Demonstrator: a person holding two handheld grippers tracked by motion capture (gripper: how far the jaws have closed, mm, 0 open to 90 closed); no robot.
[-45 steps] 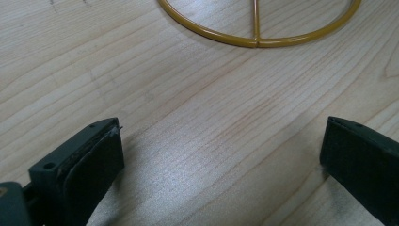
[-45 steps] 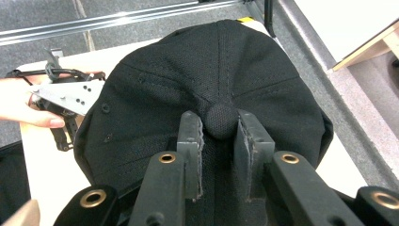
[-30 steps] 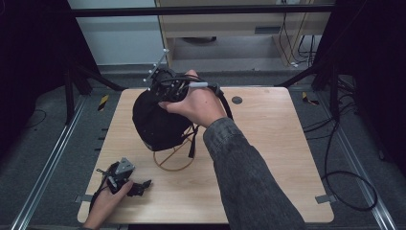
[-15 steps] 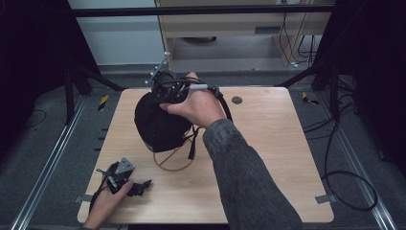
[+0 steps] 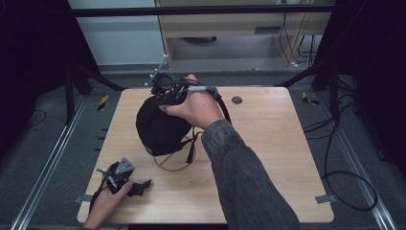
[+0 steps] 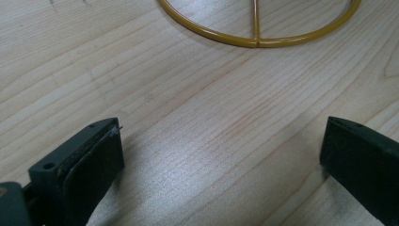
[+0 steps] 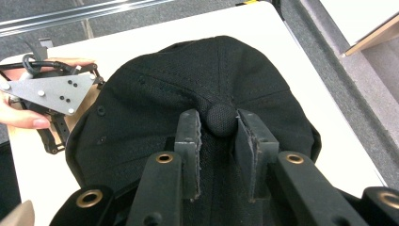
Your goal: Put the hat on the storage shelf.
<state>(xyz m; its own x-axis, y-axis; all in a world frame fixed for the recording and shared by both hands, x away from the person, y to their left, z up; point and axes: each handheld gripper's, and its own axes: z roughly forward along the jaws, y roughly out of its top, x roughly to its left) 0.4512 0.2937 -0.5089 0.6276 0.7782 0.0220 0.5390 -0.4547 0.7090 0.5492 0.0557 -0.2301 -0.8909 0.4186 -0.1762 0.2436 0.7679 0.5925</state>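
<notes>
A black cap [image 5: 160, 125] sits over a yellow wire stand [image 5: 174, 165] near the middle of the wooden table [image 5: 277, 143]. My right gripper [image 5: 165, 93] is at the cap's far top. In the right gripper view its jaws pinch the round button [image 7: 221, 120] on the cap's crown [image 7: 221, 70], so this gripper [image 7: 220, 134] is shut on the cap. My left gripper [image 5: 139, 187] rests low at the table's front left corner. Its jaws stand wide open over bare wood [image 6: 221, 160], with the stand's ring [image 6: 256, 40] just ahead.
A small dark round grommet [image 5: 236, 100] is set in the table behind the cap. Metal floor rails [image 5: 52, 158] run along both sides. Cables [image 5: 349, 187] lie on the floor at the right. The table's right half is bare wood.
The right hand and the cap have shifted very slightly; the left gripper has stayed where it was.
</notes>
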